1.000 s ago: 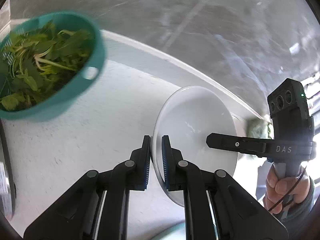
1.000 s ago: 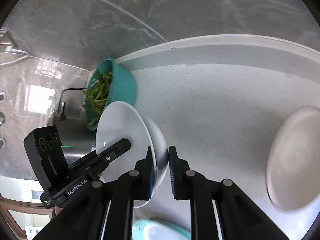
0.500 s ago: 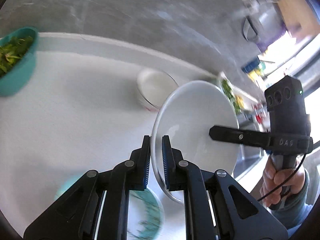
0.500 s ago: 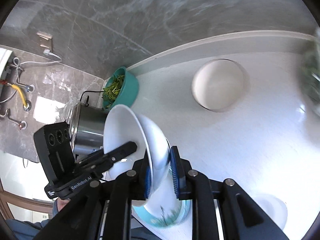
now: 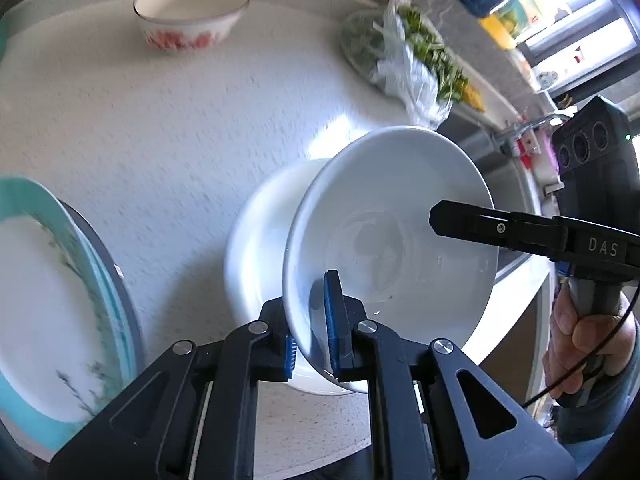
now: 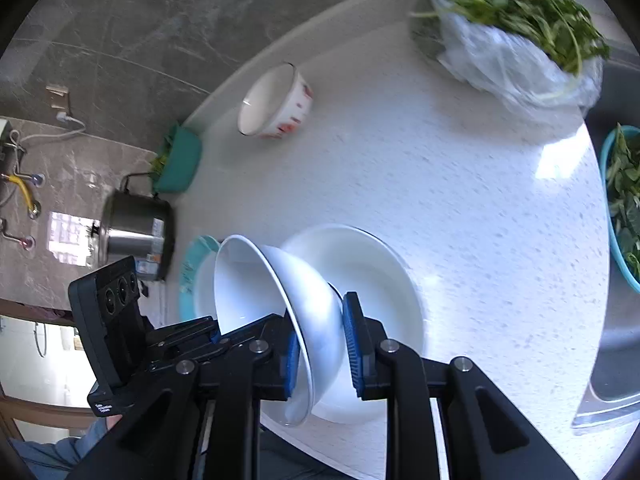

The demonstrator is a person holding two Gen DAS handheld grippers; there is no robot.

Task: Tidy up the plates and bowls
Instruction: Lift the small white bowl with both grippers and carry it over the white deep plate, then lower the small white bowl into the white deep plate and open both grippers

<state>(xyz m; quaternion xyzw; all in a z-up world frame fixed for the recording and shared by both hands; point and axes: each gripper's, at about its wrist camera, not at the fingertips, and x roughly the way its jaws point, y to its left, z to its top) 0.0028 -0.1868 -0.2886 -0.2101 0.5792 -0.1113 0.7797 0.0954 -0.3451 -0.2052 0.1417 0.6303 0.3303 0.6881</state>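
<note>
Both grippers hold one white bowl by opposite rims. My left gripper (image 5: 310, 332) is shut on the white bowl (image 5: 396, 236) at its near rim. My right gripper (image 6: 322, 354) is shut on the same white bowl (image 6: 256, 276); its finger also shows in the left wrist view (image 5: 492, 228). The bowl is tilted, just above a second white bowl (image 5: 256, 240) on the counter, which also shows in the right wrist view (image 6: 360, 264). A teal-rimmed plate (image 5: 48, 300) lies at the left. A small bowl with a red flower pattern (image 5: 188, 12) stands at the back.
A plastic bag of greens (image 6: 516, 32) lies at the back right by the sink. A teal colander of greens (image 6: 624, 204) sits at the right edge. A steel pot (image 6: 136, 228) and a teal basket of greens (image 6: 176, 160) stand at the left. White counter (image 6: 460, 184).
Both grippers have carried the white bowl rightward and down, from near the teal colander to just above the second white bowl. The flowered bowl and bag of greens came into view.
</note>
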